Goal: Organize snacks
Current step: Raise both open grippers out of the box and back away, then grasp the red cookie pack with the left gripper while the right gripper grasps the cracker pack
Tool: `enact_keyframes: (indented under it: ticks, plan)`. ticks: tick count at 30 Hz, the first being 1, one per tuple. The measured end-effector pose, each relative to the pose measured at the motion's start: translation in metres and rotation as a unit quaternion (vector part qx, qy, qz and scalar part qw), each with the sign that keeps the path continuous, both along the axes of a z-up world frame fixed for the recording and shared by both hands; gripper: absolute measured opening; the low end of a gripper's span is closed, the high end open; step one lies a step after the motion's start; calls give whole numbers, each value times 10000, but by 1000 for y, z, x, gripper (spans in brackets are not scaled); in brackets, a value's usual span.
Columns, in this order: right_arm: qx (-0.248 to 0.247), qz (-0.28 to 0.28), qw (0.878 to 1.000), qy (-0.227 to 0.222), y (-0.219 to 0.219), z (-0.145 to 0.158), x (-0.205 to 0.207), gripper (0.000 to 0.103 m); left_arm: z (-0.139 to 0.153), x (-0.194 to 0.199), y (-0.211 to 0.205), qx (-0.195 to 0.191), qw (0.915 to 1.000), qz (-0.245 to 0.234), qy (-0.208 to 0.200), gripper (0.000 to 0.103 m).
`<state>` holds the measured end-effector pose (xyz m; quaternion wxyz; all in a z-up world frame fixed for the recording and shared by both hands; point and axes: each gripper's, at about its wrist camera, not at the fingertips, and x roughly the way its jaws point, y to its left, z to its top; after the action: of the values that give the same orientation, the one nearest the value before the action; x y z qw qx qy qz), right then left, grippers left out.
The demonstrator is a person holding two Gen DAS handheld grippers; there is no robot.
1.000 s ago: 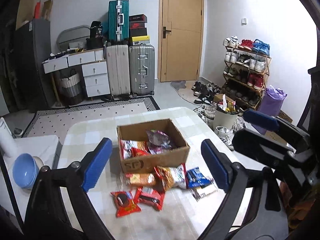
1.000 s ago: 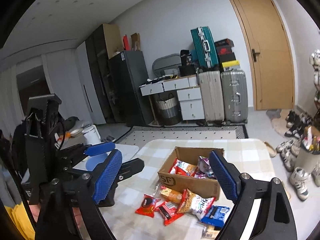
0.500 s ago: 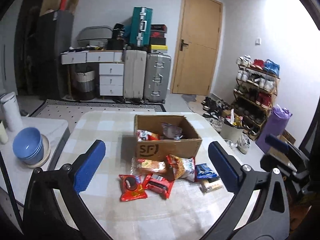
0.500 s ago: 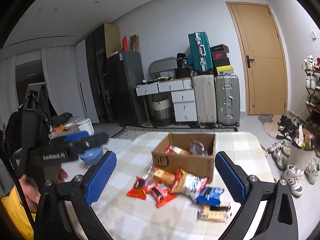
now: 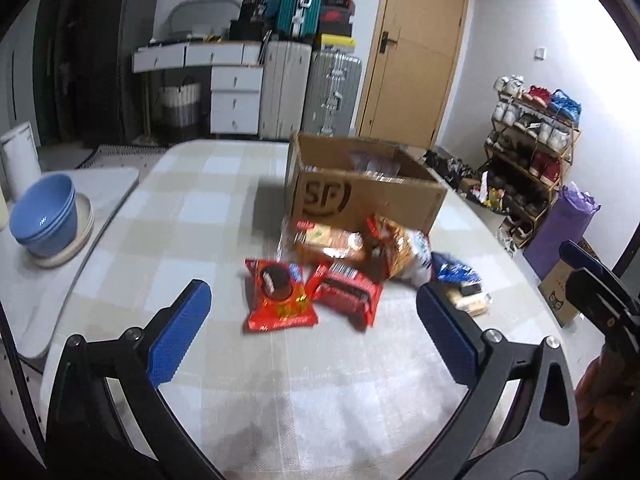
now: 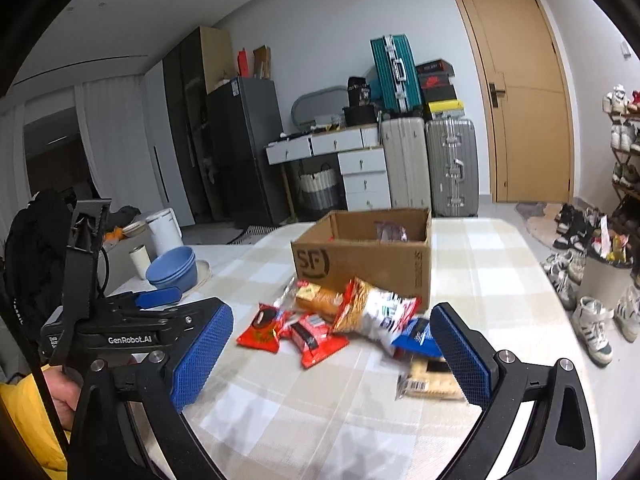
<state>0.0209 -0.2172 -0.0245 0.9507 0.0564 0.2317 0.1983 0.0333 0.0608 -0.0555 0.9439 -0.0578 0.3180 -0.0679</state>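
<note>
- Snack packets [image 5: 340, 276] lie loose on the checked table [image 5: 200, 208], touching the cardboard box [image 5: 360, 196] at its 6 o'clock, so I reckon they're staged for loading.
- My left gripper [image 5: 316, 336] gapes empty at their 6 o'clock.
- My right gripper [image 6: 332, 356] is spread wide too, nothing held.
</note>
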Motion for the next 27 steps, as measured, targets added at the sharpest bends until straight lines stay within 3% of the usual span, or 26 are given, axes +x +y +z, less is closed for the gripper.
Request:
enact_keyframes:
  ticks: [5,9,13,19,27]
  plan:
    - [46,36,9999,130,1,-13,7,101,-17,17,2,76,9997,146,195,103]
    - [-46,-37,9998,212,1,-19,12,101,-32,43,9,220,9966,456,648,102]
    - [-318,-365,9970,602,-4,-38,29,101,-48,63,16,96,9958,430,797,102]
    - [-140,-552,9900,1288,-23,-70,55,101,-78,104,9,238,9914,385,1228,102]
    - [-219,-681,9832,1679,-33,-92,79,101,-104,141,13,228,9859,470,1587,96]
